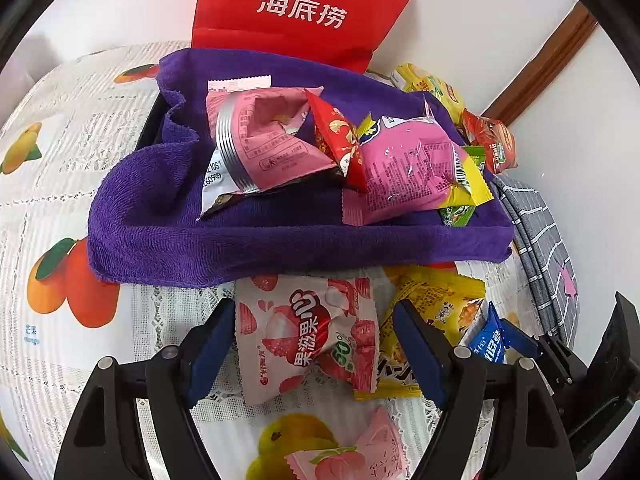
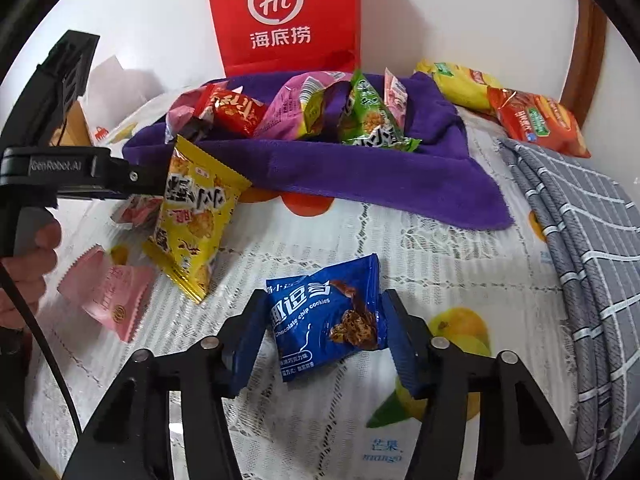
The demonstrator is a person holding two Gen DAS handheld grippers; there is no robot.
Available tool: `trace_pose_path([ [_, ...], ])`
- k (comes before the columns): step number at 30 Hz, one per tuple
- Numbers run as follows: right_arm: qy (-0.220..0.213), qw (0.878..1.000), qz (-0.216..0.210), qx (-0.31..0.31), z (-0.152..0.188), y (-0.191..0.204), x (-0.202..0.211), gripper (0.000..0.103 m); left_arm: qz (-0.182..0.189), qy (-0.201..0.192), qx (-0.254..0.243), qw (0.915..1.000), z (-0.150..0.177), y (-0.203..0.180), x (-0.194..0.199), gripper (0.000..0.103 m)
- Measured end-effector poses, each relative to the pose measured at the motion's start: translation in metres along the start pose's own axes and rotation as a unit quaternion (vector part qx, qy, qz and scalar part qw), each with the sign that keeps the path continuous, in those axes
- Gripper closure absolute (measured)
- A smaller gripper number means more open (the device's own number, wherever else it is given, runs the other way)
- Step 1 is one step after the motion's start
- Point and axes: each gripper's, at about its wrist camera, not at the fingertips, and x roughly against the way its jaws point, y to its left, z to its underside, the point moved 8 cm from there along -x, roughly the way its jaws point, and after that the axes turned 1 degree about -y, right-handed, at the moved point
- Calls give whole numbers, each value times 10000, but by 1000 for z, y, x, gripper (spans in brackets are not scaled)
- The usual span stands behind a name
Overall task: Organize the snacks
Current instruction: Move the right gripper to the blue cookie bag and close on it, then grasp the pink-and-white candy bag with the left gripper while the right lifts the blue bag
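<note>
Under both pairs of jaws, a white lace-patterned tablecloth with fruit prints. Just ahead of them, a purple terry towel heaped with snack packets; beyond it, upright at the wall, a red paper bag. Right of the right jaws, a grey checked cloth. Between the left gripper jaws, spread wide, a pink lychee gummy packet and a yellow crinkled snack packet; pressing or loose, impossible to tell. Right gripper clenched on a blue chocolate-chip cookie packet, pads at both side edges.
</note>
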Motion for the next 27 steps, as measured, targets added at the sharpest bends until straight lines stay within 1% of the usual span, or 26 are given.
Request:
trace_pose_path([
  [2, -6, 10000, 50, -64, 0, -4, 1, 50, 30, 0, 26, 10000, 0, 1, 0, 25],
  [5, -26, 9997, -77, -226, -1, -8, 2, 50, 44, -2, 72, 10000, 1, 4, 3, 25],
  [8, -21, 9997, -44, -234, -2, -7, 1, 49, -9, -9, 15, 10000, 3, 4, 4, 25],
  [11, -3, 9999, 51, -158, -3, -5, 0, 49, -224, -19, -215, 9995, 5, -1, 1, 25],
  [13, -11, 9998, 2, -200, -3, -6, -1, 49, -442, -29, -438, 9981, 7, -6, -1, 25],
  [15, -26, 9997, -66, -252, -3, -8, 0, 49, -691, -41, -688, 9952, 9, -10, -4, 25],
  [18, -40, 9994, -121, -307, -3, -8, 1, 49, -1106, -91, -1014, 9886, 13, -15, -8, 27],
  [21, -27, 9996, -57, -257, -3, -6, 1, 49, -1314, -131, -1183, 9842, 13, -18, -10, 26],
  [22, -24, 9997, -45, -246, -3, -7, 0, 49, -1301, -151, -1168, 9845, 12, -17, -9, 29],
  [23, -23, 9997, -38, -242, -3, -6, 0, 49, -1313, -184, -1136, 9846, 11, -16, -8, 37],
  [24, -26, 9997, -45, -249, -3, -6, 0, 49, -1315, -211, -1086, 9851, 10, -13, -6, 41],
  [26, -34, 9996, -67, -271, -3, -7, 1, 49, -1220, -233, -936, 9878, 7, -8, -3, 52],
  [27, -36, 9996, -72, -276, -3, -7, 1, 49, -1098, -232, -815, 9903, 5, -4, 0, 55],
])
